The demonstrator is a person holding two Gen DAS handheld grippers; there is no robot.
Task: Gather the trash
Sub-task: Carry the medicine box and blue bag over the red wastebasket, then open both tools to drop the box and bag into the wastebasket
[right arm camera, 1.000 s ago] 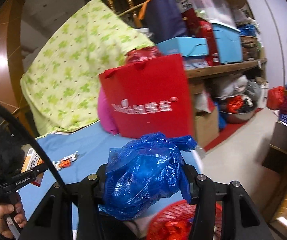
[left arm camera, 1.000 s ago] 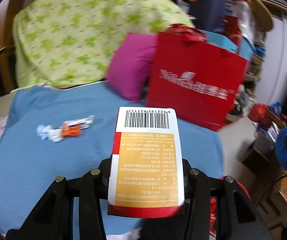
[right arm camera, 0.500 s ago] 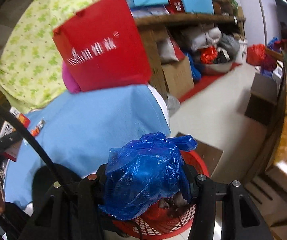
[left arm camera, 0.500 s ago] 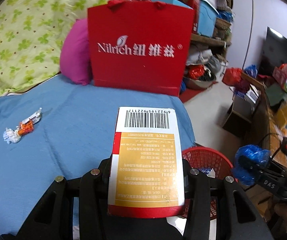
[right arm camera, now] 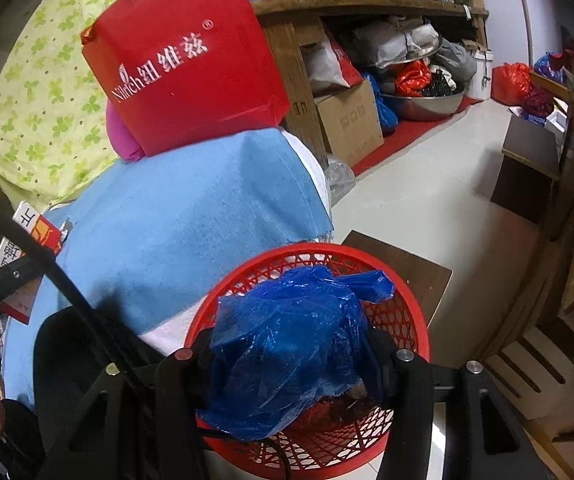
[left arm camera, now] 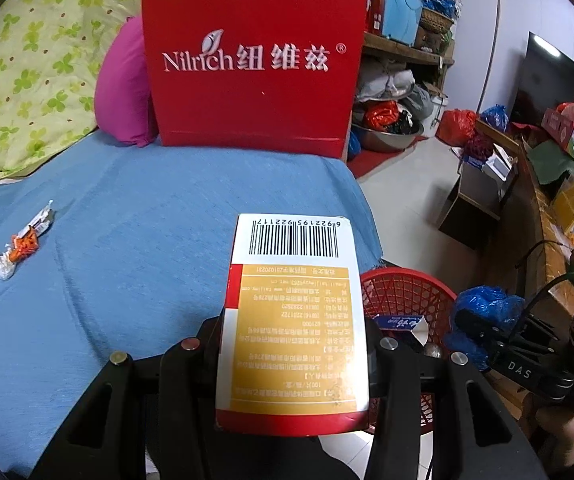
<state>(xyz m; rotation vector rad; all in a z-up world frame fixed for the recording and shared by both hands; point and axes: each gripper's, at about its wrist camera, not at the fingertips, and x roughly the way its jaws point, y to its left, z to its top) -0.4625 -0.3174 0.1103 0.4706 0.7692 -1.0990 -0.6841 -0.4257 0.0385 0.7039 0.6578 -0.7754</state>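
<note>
Step in hand is the drop-off at the red basket (right arm camera: 403, 320), which stands on the floor against the near corner of the bed (left arm camera: 147, 240). The right gripper (right arm camera: 287, 364) hangs directly above the basket with the blue plastic bag (right arm camera: 287, 344) between its jaws; these have just been opening, but the bag has not yet fallen clear. The left gripper (left arm camera: 295, 344), beside the basket and over the bed edge, is clamped partway on the medicine box (left arm camera: 293, 320). Candy wrappers (left arm camera: 15, 248) lie on the bed, well away from the basket. Next, judged: release the bag fully, then carry the box over the basket.
</note>
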